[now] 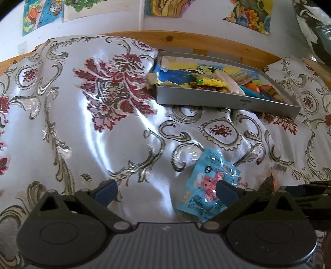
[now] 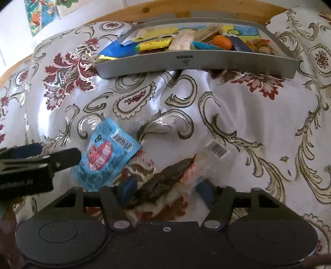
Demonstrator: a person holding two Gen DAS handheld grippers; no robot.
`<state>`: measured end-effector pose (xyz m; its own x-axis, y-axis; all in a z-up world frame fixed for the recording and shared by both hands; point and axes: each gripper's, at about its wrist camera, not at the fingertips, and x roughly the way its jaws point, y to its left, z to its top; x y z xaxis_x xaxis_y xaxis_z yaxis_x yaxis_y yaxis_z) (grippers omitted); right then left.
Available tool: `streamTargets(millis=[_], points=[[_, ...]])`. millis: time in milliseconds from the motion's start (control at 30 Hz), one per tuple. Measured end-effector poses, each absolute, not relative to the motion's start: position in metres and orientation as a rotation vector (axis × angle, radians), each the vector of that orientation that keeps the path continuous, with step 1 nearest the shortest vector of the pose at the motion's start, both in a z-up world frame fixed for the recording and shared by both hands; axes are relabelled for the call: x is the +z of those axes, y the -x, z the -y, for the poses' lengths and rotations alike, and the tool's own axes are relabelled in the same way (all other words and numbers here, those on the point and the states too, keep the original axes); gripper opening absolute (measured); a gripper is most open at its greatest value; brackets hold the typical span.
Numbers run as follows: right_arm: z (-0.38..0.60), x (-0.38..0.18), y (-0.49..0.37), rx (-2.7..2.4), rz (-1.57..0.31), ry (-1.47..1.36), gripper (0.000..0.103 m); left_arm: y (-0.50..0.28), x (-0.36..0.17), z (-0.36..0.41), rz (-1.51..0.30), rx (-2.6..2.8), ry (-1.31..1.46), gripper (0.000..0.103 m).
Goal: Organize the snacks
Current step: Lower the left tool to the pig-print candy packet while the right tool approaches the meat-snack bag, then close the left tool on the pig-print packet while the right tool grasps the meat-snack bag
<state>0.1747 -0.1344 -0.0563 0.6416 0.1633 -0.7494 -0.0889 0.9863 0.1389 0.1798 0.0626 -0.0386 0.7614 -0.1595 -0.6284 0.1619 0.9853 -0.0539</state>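
Left and right wrist views over a bed covered with a shiny white cloth (image 1: 68,128) woven with dark red flowers and olive scrolls. My left gripper (image 1: 165,192) has its blue-padded fingers (image 1: 106,191) spread wide; the right-hand finger lies over the lower edge of a light blue snack packet (image 1: 209,184), and I cannot tell whether it touches it. The packet lies flat on the cloth, glossy and crinkled, with a pink cartoon figure and pink lettering too blurred to read; the right wrist view shows a barcode near its upper edge. My right gripper (image 2: 165,189) stands with fingers apart on either side of a clear-wrapped snack (image 2: 165,180), dark brown with an orange-pink edge and a white barcode label at its far end; the fingers are not pressed onto it. The two packets lie just beside each other. Farther back, near a wooden bed frame (image 1: 186,41), a shallow grey tray (image 2: 196,62) holds yellow, blue and orange wrapped snacks; its front wall bears a small mark that I cannot read. Coloured cartoon pictures (image 1: 41,12) hang on the wall.
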Motion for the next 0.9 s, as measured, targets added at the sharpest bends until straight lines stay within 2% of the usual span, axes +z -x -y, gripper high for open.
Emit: streamTargets(millis=[267, 500, 667, 833, 900], points=[[0.158, -0.050, -0.158, 0.218, -0.861, -0.112, 0.039, -0.185, -0.042, -0.038, -0.702, -0.275, -0.046, 0.103], [0.181, -0.053, -0.164, 0.240, -0.875, -0.262, 0.041, -0.199, -0.055, -0.014, -0.765, -0.357, -0.157, 0.102], [0.186, -0.057, -0.177, 0.213, -0.882, -0.360, 0.051, -0.205, -0.060, -0.012, -0.778, -0.356, -0.188, 0.097], [0.181, -0.059, -0.186, 0.171, -0.885, -0.381, 0.051, -0.208, -0.059, -0.011, -0.788, -0.338, -0.198, 0.093], [0.178, -0.059, -0.185, 0.162, -0.883, -0.356, 0.045, -0.208, -0.060, -0.009, -0.799, -0.325, -0.206, 0.090]])
